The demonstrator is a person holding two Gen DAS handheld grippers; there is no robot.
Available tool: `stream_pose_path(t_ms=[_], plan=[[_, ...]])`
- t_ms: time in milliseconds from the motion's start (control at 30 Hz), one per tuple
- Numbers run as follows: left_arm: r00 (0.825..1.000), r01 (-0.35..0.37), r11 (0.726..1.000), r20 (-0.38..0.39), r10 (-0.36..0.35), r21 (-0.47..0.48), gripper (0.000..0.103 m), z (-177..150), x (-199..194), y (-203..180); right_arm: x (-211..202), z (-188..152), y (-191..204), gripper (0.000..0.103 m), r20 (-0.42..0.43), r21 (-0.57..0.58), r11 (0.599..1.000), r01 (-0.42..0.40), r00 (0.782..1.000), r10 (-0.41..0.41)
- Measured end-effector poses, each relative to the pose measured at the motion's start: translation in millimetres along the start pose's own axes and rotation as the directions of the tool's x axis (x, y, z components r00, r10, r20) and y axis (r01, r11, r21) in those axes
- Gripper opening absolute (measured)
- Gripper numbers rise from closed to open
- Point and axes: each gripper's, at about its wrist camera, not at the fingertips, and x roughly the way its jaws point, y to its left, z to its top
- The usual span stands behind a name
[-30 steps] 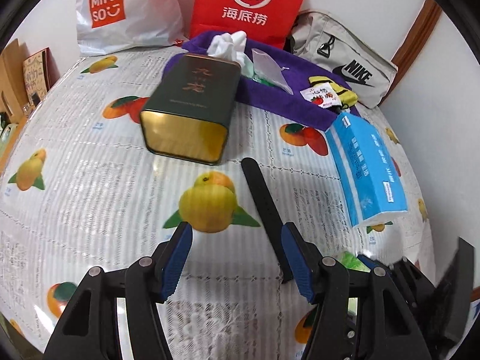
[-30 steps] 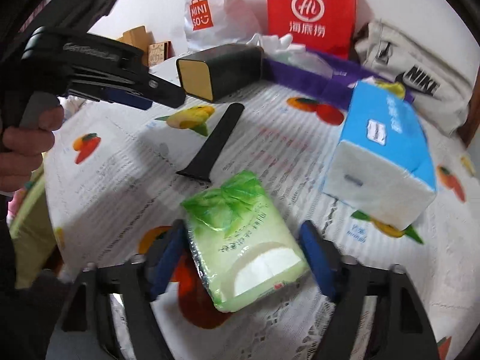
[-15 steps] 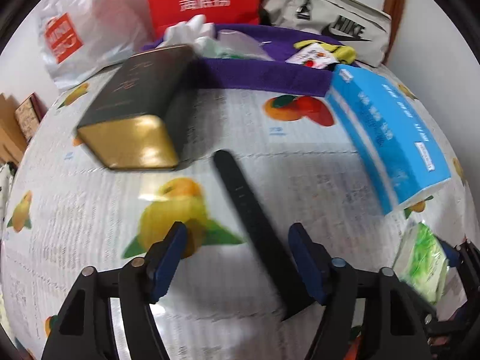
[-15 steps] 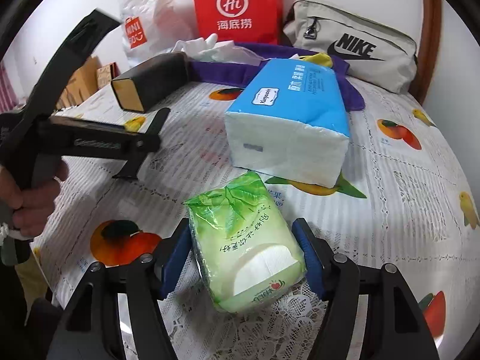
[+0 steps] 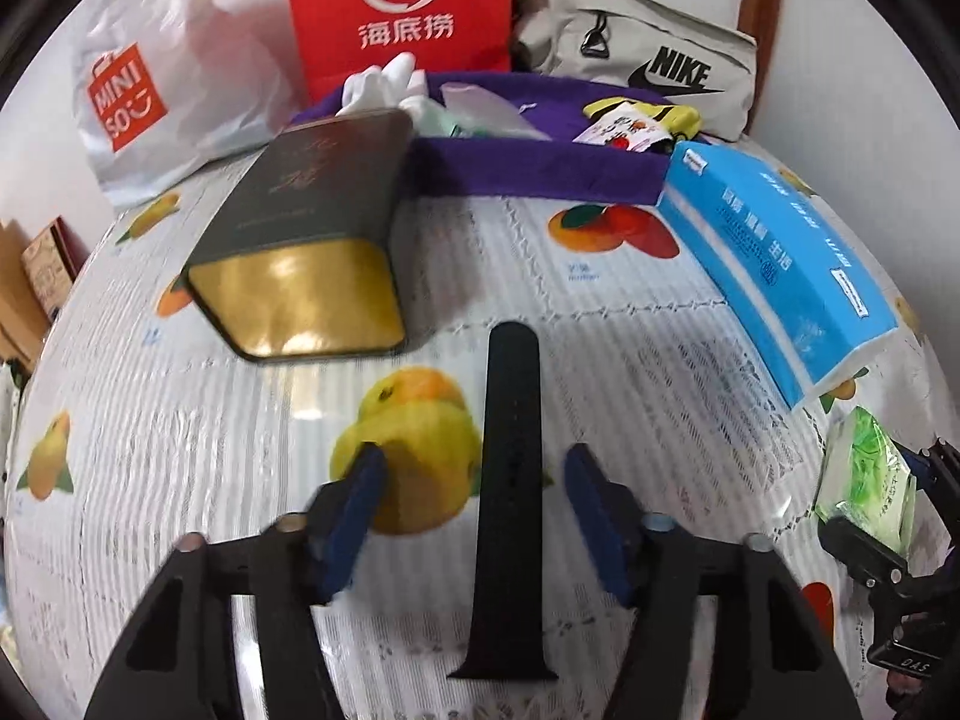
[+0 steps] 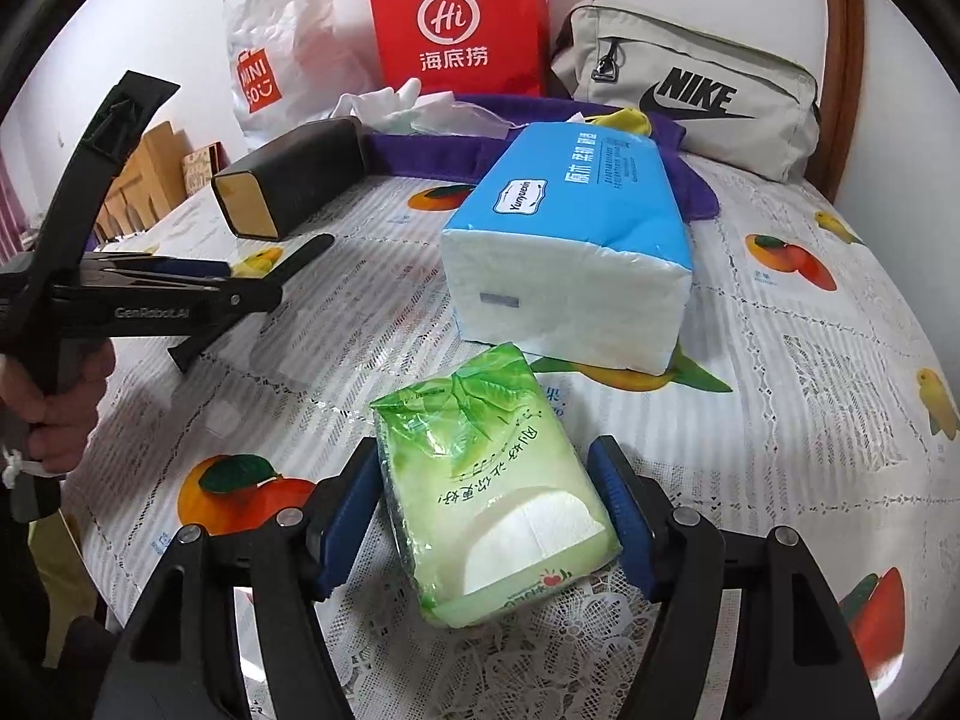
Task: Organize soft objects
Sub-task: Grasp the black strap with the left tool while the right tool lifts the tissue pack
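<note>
The green tissue pack (image 6: 486,498) is seen lying on the table (image 6: 780,420), set between the blue pads of the right hand-held gripper (image 6: 487,516); the left pad is pressed against its side, while a sliver of gap is seen at the right pad, so a firm hold cannot be told. Just behind it, the big blue tissue pack (image 6: 576,240) is laid on the fruit-print cloth. Over on the left, the black strap (image 5: 513,480) is found flat on the table, straddled by the left hand-held gripper (image 5: 474,510), whose jaws are closing with clear space on both sides of the strap. Beyond it, a dark tin box (image 5: 312,240) is laid on its side. A purple cloth (image 5: 540,168), a red bag (image 5: 399,12), a white bag (image 5: 156,96) and a grey pouch (image 5: 636,66) are lined along the wall.
</note>
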Motion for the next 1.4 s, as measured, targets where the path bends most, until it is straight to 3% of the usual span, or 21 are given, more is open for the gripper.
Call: stream_pose_path(t_ms=[67, 133, 233, 367, 567, 933, 1167, 1400], plan=[[1.0, 0.029, 0.999, 0.008, -0.03, 0.025, 0.026, -0.1, -1.4, -3.7, 0.4, 0.1, 1.6, 0.069, -0.003, -0.006, 1.0, 0.01, 1.0, -0.01], [0.999, 0.028, 0.997, 0.015, -0.029, 0.066, 0.02, -1.3, -2.2, -11.9, 0.9, 0.3, 1.9, 0.069, -0.002, -0.001, 1.0, 0.018, 1.0, -0.018], [1.0, 0.003, 0.996, 0.025, -0.006, 0.092, 0.02, -3.0, -3.8, -18.1, 0.9, 0.4, 1.8, 0.07, 0.001, 0.001, 1.0, 0.017, 1.0, -0.017], [0.998, 0.052, 0.998, 0.016, -0.053, 0.029, 0.02, 0.0, -3.0, -8.2, 1.5, 0.4, 2.3, 0.07, 0.005, 0.0, 1.0, 0.02, 1.0, -0.02], [0.996, 0.087, 0.996, 0.024, -0.088, 0.019, 0.02, -2.8, -4.0, -2.0, 2.6, 0.8, 2.8, 0.071, 0.001, -0.009, 1.0, 0.027, 1.0, -0.027], [0.994, 0.103, 0.995, 0.021, -0.103, -0.008, 0.02, -5.4, -6.4, 3.0, 4.5, 4.7, 1.4, 0.071, -0.019, 0.002, 0.999, 0.035, 0.999, -0.035], [1.0, 0.001, 1.0, -0.011, -0.001, -0.022, 0.02, -16.6, -18.5, 24.0, 5.5, 6.7, 0.7, 0.071, -0.035, 0.003, 0.999, 0.039, 0.999, -0.039], [1.0, 0.018, 0.997, -0.015, -0.019, -0.071, 0.022, -23.0, -21.9, 44.8, 6.4, 8.3, -0.3, 0.071, -0.045, 0.0, 0.999, 0.038, 0.998, -0.038]])
